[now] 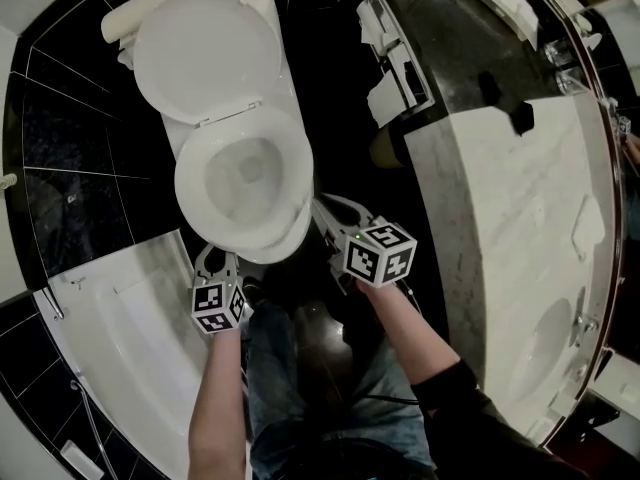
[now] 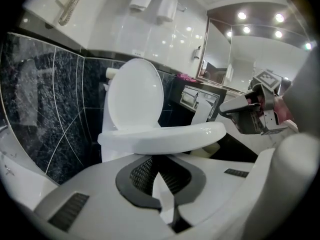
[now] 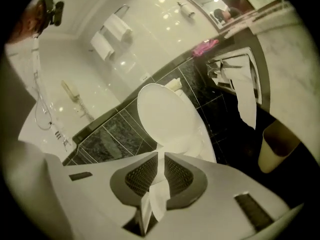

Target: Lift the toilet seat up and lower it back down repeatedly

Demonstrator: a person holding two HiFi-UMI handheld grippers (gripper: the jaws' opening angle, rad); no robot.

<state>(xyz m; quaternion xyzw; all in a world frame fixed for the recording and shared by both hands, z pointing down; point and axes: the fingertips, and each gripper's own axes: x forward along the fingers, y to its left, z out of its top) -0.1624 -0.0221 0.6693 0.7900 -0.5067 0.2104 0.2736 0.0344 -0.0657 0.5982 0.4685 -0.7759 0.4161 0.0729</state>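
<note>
I have the right gripper (image 1: 327, 210) clamped on the seat (image 1: 190, 183) at its four o'clock rim. In the right gripper view its pads stand almost together, with the thin white edge caught between them. The seat's front looks slightly raised off the bowl (image 1: 245, 178). The lid (image 1: 205, 53) stands upright at the twelve o'clock end. My left gripper (image 1: 216, 260) sits at the seat's seven o'clock, just beside the bowl, with its jaws drawn together on nothing. In its own view the seat passes above them. The toilet lies toward eleven o'clock in the head view, with a tub (image 1: 130, 318) at seven and a counter (image 1: 500, 198) at three.
</note>
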